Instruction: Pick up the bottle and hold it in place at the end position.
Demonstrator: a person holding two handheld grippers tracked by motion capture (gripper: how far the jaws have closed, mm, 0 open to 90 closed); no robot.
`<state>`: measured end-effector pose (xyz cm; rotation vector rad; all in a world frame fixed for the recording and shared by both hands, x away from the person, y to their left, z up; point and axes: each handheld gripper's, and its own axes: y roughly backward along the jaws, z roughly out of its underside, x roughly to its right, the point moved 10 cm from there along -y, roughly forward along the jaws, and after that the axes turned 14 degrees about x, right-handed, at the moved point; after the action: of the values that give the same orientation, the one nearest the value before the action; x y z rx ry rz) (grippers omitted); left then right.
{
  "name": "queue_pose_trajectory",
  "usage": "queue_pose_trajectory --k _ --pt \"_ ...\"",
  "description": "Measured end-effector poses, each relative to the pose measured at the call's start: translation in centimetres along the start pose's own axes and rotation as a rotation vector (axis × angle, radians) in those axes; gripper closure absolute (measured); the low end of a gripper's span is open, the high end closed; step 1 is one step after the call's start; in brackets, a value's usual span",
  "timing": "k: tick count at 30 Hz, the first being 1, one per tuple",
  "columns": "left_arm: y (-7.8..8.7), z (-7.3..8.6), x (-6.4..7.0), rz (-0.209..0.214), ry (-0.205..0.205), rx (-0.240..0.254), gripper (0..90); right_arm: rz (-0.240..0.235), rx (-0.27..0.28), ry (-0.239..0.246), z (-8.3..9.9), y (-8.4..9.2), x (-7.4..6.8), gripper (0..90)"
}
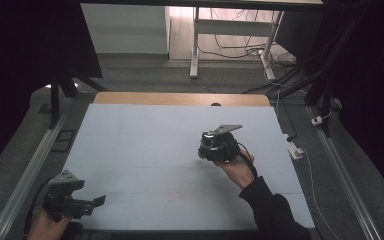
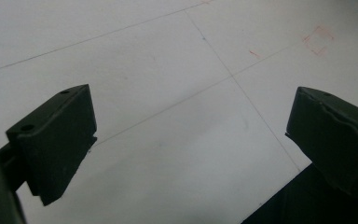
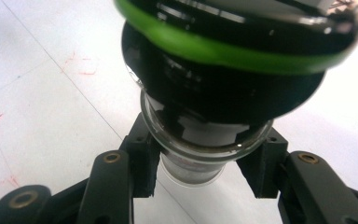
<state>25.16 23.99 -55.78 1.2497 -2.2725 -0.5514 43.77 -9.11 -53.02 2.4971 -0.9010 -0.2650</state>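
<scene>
A clear glass jar (image 3: 200, 154) with dark contents and a black lid ringed in green (image 3: 223, 51) sits between the jaws of my right gripper (image 3: 205, 165), which is shut on its glass body. In the high view this right gripper (image 1: 211, 146) hangs over the middle right of the white mat (image 1: 145, 145), held by a hand in a dark sleeve. My left gripper (image 1: 94, 202) rests low at the mat's near left corner. In the left gripper view the left gripper (image 2: 186, 126) has its jaws wide apart, with bare mat between them.
Faint red pencil marks (image 2: 318, 39) and thin grid lines cross the mat. The wooden table edge (image 1: 180, 98) runs along the far side. Metal rails (image 1: 30, 170) flank the table. White desk legs (image 1: 195, 45) and loose cables (image 1: 240, 50) lie on the floor beyond.
</scene>
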Motion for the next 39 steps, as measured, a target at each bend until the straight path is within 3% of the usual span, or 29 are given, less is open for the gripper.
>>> queue_pose_trajectory --k 14,23,39 --pt "0.0 0.0 0.0 0.000 0.001 -0.005 2.9 -0.043 -0.013 0.056 -1.3 -4.3 -2.2 52.1" --pt "0.0 0.0 0.0 0.000 0.005 -0.004 2.9 -0.046 -0.040 0.087 -0.8 -6.7 -3.0 52.1" --pt "-0.1 0.0 0.0 0.004 0.009 -0.006 2.8 -0.036 -0.081 0.083 0.7 -7.9 -2.7 52.1"
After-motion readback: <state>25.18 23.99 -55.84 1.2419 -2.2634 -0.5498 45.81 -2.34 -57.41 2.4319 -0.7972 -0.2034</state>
